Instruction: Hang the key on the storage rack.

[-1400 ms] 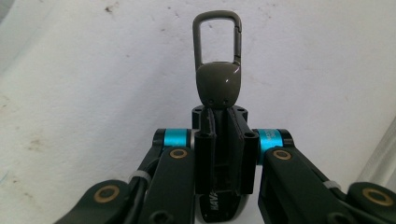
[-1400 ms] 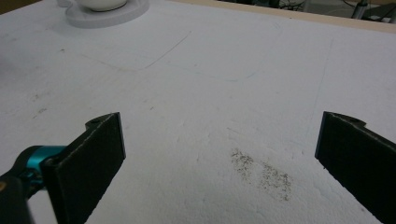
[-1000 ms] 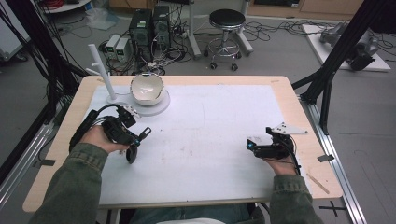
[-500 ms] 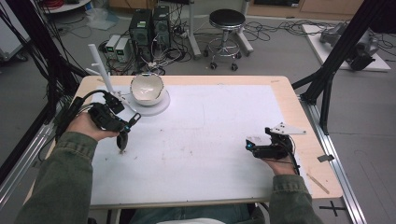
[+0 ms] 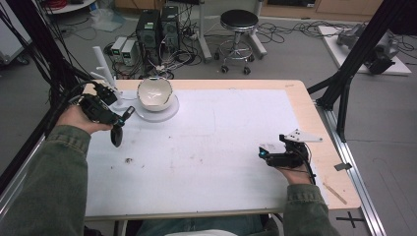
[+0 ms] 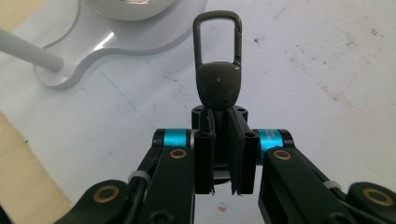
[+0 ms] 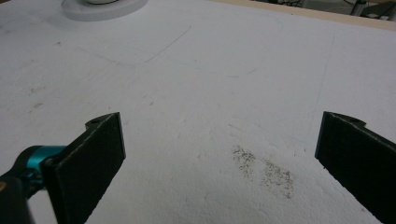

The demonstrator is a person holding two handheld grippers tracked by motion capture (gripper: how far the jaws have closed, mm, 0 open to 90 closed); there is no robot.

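The left gripper (image 6: 218, 140) grasps a dark clip (image 6: 218, 70) above the desk's (image 5: 305, 113) far left corner; the right gripper (image 7: 219, 154) is released near the right edge.

A white bowl (image 5: 154, 93) sits on a round stand (image 5: 167, 111) near a stool (image 5: 238, 22).

A matt, dark olive carabiner clip (image 6: 218, 70), metal by its look, is seen beside a glossy white plastic stand base (image 6: 116, 39). The white table sheet (image 7: 210, 93) is shown matt and finely grained, edged at 12 o'clock by pale wood (image 5: 236, 84).
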